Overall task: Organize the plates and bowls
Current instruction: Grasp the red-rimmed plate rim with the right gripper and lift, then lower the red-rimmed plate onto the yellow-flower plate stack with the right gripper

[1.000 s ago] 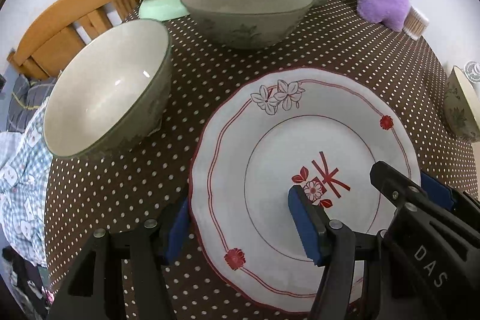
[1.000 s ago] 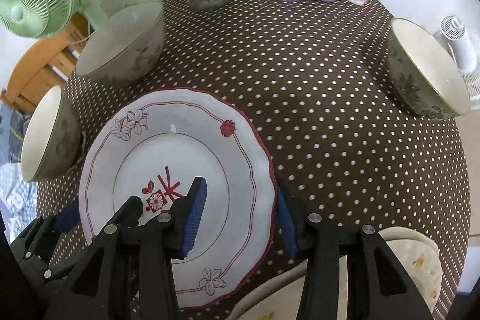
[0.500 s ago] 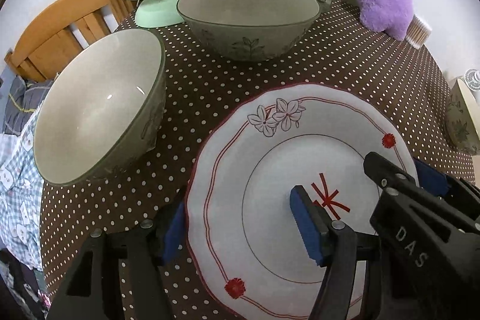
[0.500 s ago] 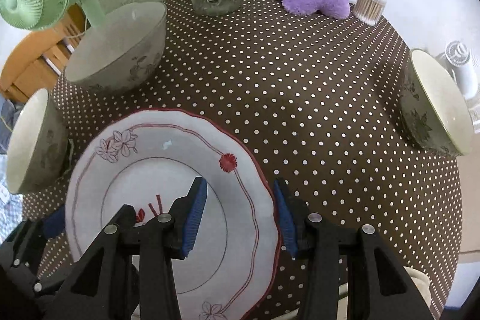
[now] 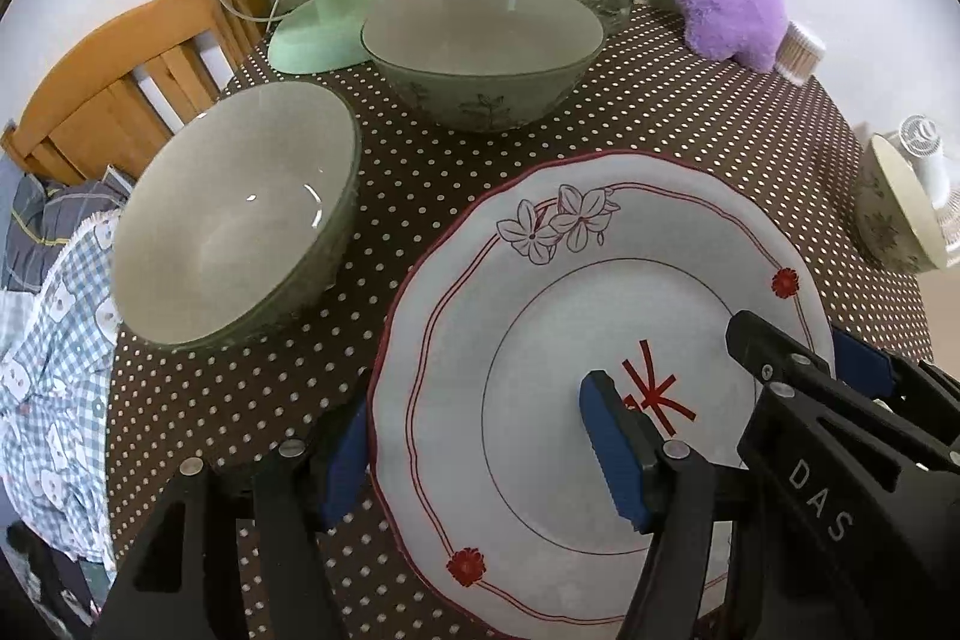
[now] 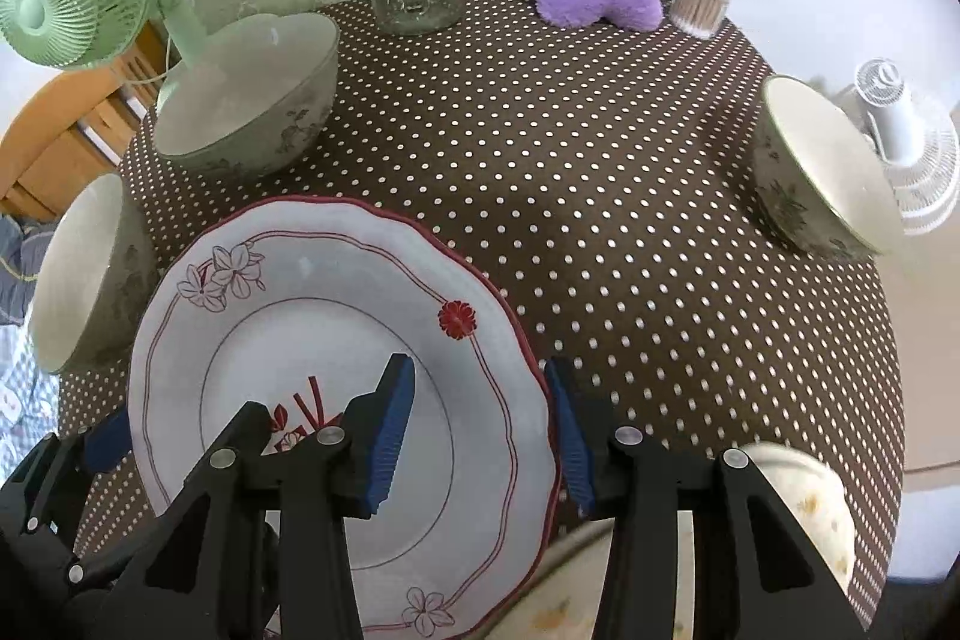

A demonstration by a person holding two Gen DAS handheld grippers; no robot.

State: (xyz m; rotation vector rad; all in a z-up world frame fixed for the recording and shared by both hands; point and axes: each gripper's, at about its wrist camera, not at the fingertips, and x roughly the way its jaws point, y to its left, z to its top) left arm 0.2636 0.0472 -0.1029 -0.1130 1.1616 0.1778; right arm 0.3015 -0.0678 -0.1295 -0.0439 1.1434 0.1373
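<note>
Brown polka-dot cloth covers your bench (image 6: 600, 196). Your left gripper (image 5: 480, 454) and right gripper (image 6: 480, 424) each straddle opposite rims of the white plate (image 5: 570, 316), which looks raised and tilted; whether the jaws press on it you cannot tell. It is round, its flower sprig toward the far bowl (image 5: 480, 52). Another bowl (image 5: 234, 220) sits at its left.

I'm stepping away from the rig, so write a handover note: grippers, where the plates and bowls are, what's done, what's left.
Left gripper: clamped on the flowered plate at its left rim.
Right gripper: clamped on its right rim.
Bowls stand apart: near-left bowl, far-left bowl, right bowl.
Cream plate lies near right.
Done: nothing stacked yet.
Left: stack plates, nest bowls.
</note>
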